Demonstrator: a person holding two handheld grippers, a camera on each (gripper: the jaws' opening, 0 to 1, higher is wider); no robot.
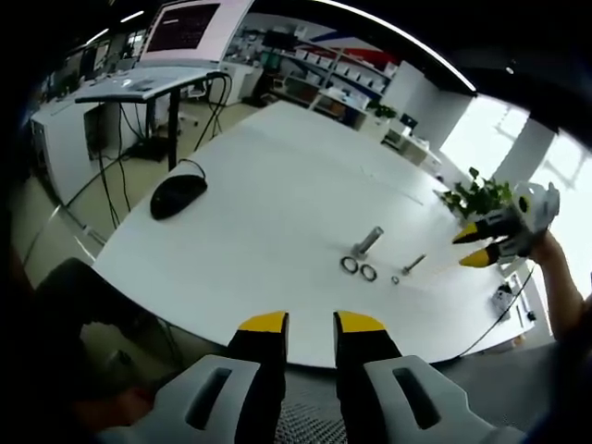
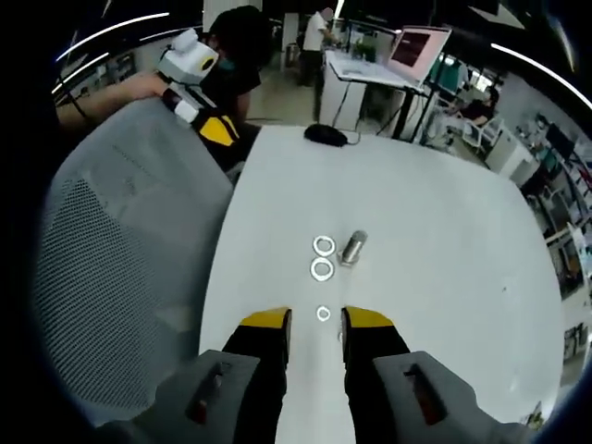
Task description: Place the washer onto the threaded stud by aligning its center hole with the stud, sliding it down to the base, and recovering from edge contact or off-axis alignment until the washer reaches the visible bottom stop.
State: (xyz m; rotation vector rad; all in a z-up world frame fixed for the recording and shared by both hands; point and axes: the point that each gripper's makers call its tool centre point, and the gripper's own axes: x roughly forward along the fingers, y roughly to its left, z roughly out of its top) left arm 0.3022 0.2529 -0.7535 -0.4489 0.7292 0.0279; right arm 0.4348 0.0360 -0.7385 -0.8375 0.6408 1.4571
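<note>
A short threaded stud (image 1: pixel 367 241) lies on its side on the white table (image 1: pixel 277 185). Two ring washers (image 1: pixel 349 265) (image 1: pixel 368 273) lie flat close beside it. A smaller washer (image 1: pixel 395 279) and a thin screw (image 1: pixel 413 264) lie just past them. My left gripper (image 1: pixel 312 324) hangs open and empty off the table's near edge. My right gripper (image 1: pixel 473 247) floats open at the far right. In the right gripper view, the stud (image 2: pixel 353 247) and both washers (image 2: pixel 324 244) (image 2: pixel 322 269) lie ahead of my right gripper (image 2: pixel 317 321). The small washer (image 2: pixel 323 314) shows between its jaws.
A black mouse (image 1: pixel 178 194) with its cable rests near the table's left edge. A grey mesh chair back (image 2: pixel 120 231) stands beside the table. A potted plant (image 1: pixel 476 196) sits at the far right corner. Desks with monitors (image 1: pixel 190 28) and seated people stand beyond.
</note>
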